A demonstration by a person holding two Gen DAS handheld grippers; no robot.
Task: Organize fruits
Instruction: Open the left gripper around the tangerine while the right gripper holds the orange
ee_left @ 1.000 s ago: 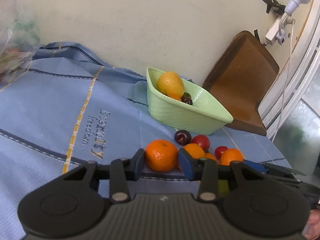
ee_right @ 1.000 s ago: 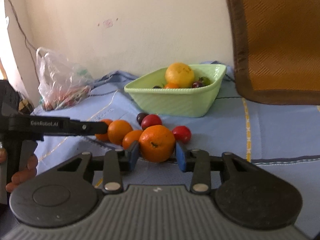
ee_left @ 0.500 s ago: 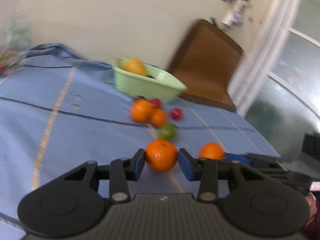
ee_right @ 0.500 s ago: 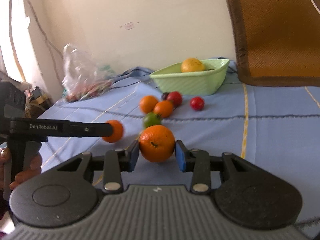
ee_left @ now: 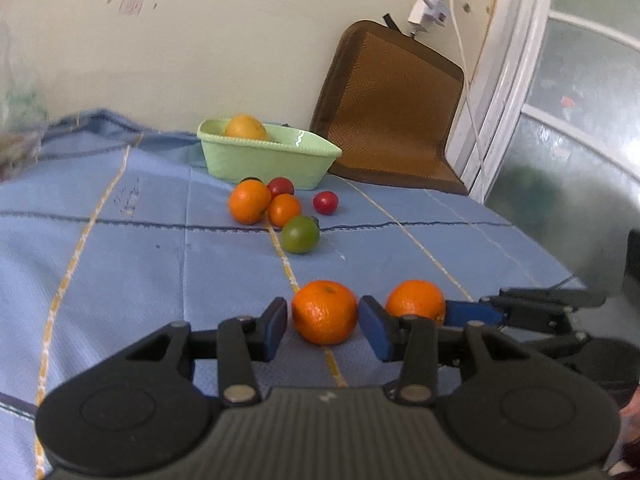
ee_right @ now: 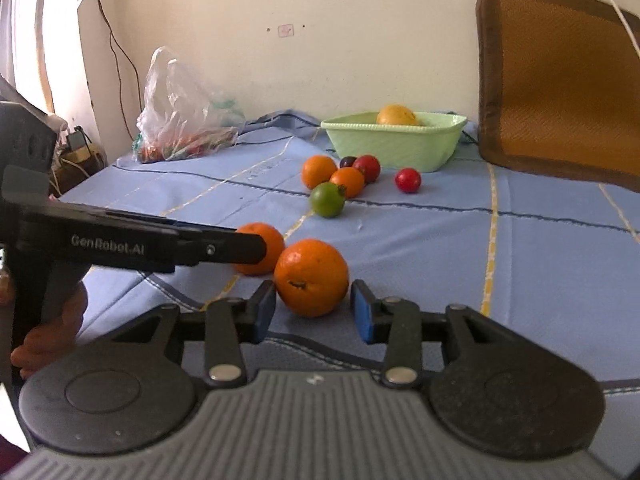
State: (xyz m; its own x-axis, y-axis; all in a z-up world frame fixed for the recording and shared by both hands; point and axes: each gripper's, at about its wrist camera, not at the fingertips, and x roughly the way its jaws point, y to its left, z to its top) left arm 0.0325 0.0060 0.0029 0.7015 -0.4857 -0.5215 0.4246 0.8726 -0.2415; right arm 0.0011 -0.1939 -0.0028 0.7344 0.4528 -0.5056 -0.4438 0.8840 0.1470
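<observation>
**Both oranges set down, jaws easing off**

A second ago I had both grippers up by the green bowl (ee_left: pixel 264 156); now they sit well back from it. My left gripper (ee_left: pixel 323 326) has just been opening: its jaws stand slightly apart around an orange (ee_left: pixel 324 312) on the blue cloth (ee_left: pixel 132 264). My right gripper (ee_right: pixel 313 312) likewise brackets the second orange (ee_right: pixel 311 276), its jaws just off it. The left gripper's side reads "GenRobot.AI".

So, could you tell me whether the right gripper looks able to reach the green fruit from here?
Probably yes: beyond the orange between the right gripper fingers, bare cloth leads to the green fruit.
</observation>
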